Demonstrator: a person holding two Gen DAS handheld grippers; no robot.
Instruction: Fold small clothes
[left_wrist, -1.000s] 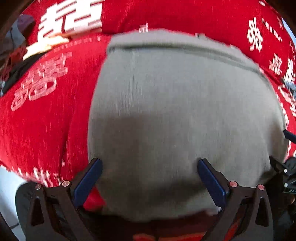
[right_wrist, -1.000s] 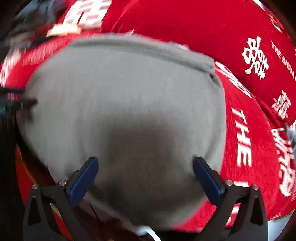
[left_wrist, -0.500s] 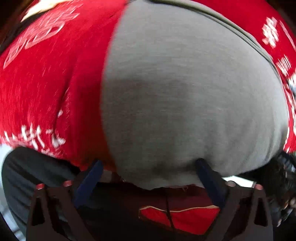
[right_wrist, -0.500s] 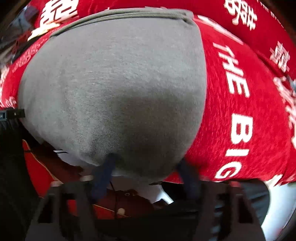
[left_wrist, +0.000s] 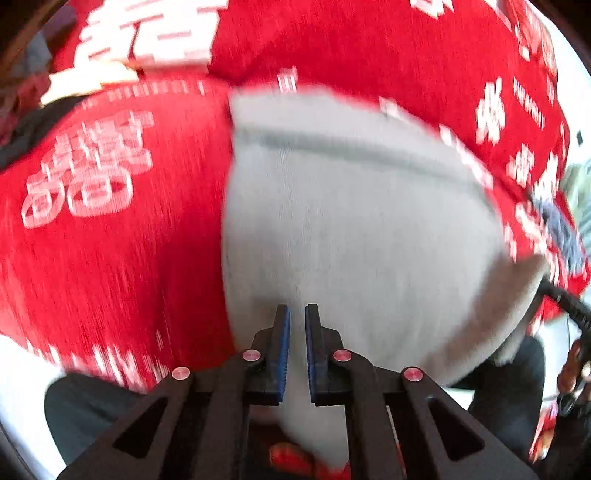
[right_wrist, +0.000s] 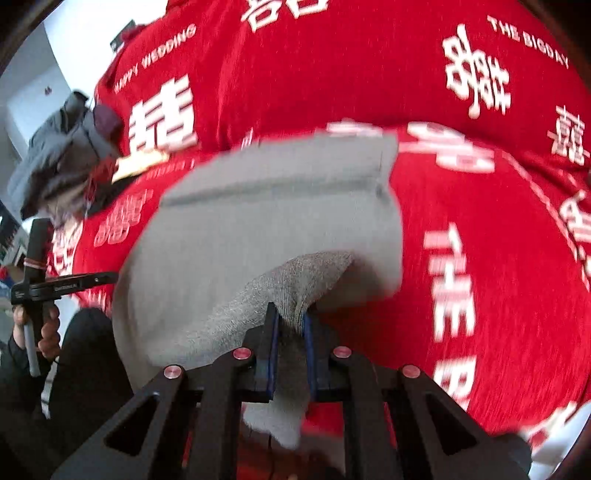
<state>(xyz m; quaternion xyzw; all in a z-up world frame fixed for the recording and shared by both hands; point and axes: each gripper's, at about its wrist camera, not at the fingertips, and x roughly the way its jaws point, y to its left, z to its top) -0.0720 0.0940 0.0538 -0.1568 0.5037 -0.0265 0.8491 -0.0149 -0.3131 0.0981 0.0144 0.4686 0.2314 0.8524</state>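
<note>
Left gripper (left_wrist: 297, 314): jaws drawn narrow, blue pads nearly together, with the near hem of the grey knit garment (left_wrist: 354, 229) running between them; fabric fills the slot below the tips, so it is clamped on the cloth. Right gripper (right_wrist: 290, 317): jaws equally narrow, pinching a bunched corner of the same grey knit garment (right_wrist: 258, 229); the pinched corner rises as a ridge of ribbed knit from the pads up and to the right, lifted off the rest of the cloth, and a tail of fabric hangs down between the fingers toward the near edge. The garment lies flat otherwise, its banded hem along the far side, resting on a red tablecloth (right_wrist: 480, 221) printed with white double-happiness characters and the words "THE BIG DAY" and "HAPPY WEDDING". In the left wrist view the garment sits right of centre, with red tablecloth (left_wrist: 110, 240) to its left and beyond it. Both views are motion-blurred, the far hem most of all. Far left in the right wrist view: a heap of grey clothing (right_wrist: 62, 155) at the cloth's edge, well apart from the garment. Near left in that view: the person's left hand (right_wrist: 42, 328) around the black handle of the other gripper. Dark trousers (left_wrist: 85, 410) show below the near table edge.
</note>
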